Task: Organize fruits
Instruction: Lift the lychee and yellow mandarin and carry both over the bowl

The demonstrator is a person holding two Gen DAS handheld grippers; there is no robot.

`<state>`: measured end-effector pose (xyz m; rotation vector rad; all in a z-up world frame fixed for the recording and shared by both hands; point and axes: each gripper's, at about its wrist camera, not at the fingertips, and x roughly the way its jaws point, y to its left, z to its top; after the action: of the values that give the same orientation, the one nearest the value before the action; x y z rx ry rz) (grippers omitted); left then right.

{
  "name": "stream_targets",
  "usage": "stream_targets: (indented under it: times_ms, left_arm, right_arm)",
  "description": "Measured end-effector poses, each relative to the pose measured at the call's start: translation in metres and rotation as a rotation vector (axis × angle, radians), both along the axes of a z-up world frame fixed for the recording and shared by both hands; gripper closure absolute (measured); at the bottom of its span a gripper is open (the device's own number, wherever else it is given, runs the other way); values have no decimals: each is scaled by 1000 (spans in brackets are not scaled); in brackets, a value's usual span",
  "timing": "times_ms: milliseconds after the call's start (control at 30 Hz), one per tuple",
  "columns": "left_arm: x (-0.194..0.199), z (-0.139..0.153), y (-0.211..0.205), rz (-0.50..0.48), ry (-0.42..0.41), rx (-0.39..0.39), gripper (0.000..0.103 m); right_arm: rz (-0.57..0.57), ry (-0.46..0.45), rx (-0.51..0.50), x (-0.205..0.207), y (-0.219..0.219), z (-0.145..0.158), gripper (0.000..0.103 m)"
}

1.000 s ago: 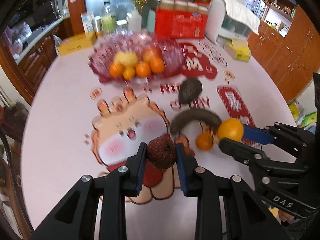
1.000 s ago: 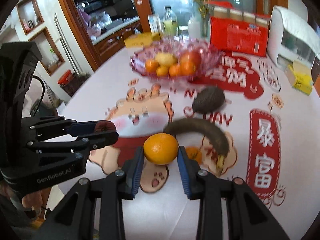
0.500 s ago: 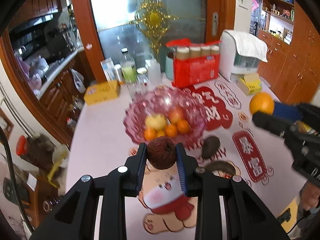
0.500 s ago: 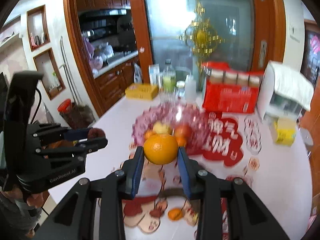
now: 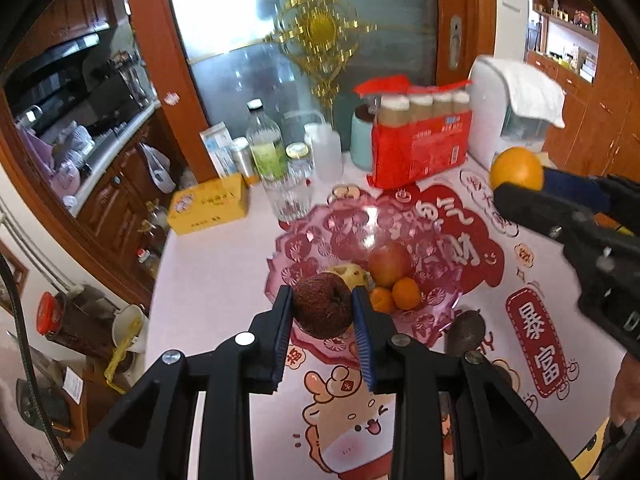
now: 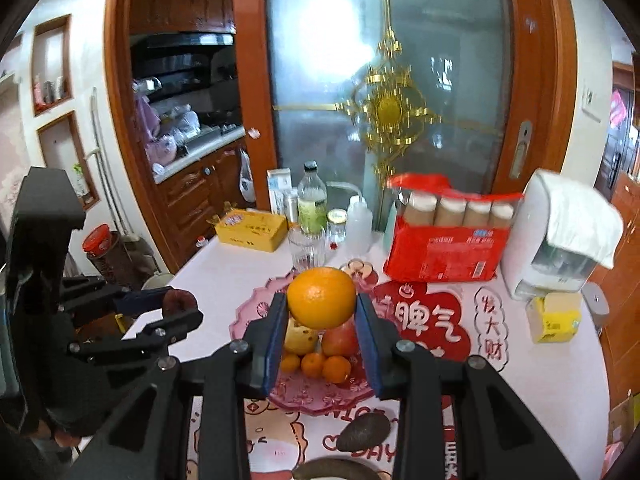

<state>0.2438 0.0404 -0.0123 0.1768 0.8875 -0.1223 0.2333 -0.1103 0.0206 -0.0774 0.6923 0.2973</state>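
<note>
**Both grippers hold fruit above the pink bowl**

The left gripper (image 5: pixel 322 312) is clenched on a dark, wrinkled brown fruit (image 5: pixel 322 311), its 2 blue pads pressing the fruit's sides. In the left wrist view the fruit hangs in front of the near rim of the pink bowl (image 5: pixel 304 248), clear of the table (image 5: pixel 212 280).

The right gripper (image 6: pixel 322 312) is clamped on a large orange (image 6: pixel 322 297), held the same way between its blue pads. In the right wrist view the orange hangs over the bowl's middle, above the fruit lying inside. Each gripper also shows in the other's view: the right one at the right edge of the left wrist view with the orange at its tip, the left one at the left edge of the right wrist view with the brown fruit at its tip.

Inside the bowl lie a red apple (image 5: pixel 389 259), a yellowish fruit (image 5: pixel 352 273) and 3 small oranges (image 6: pixel 316 364), all grouped touching on the bowl's near side. An avocado (image 6: pixel 362 432) lies on the table just outside the near rim. At the bottom edge of the right wrist view, a dark curved fruit (image 6: pixel 336 470) is partly in sight; what it is cannot be told.

Behind the bowl stand a drinking glass (image 6: pixel 306 249), a bottle (image 6: pixel 312 204), a yellow box (image 6: pixel 252 230) and a red pack of bottles (image 6: pixel 444 244). A white appliance (image 6: pixel 552 240) with a cloth over it stands at the far right.
</note>
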Motion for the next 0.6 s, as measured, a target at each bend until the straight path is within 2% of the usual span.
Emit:
stream_targets:
  times_ms: [133,400,600]
  left_arm:
    - [27,-40,1,-13,72,-6,75]
    - [64,-118,-1,-42,209,3,75]
    - [75,-147,-7,-60,254,9,75]
  right_arm:
    - [-19,101,-30,28,11,-47,69]
    - [-50,266,-63,58,16,-126,69]
    - [-55,341,-65,69,15,-160,69]
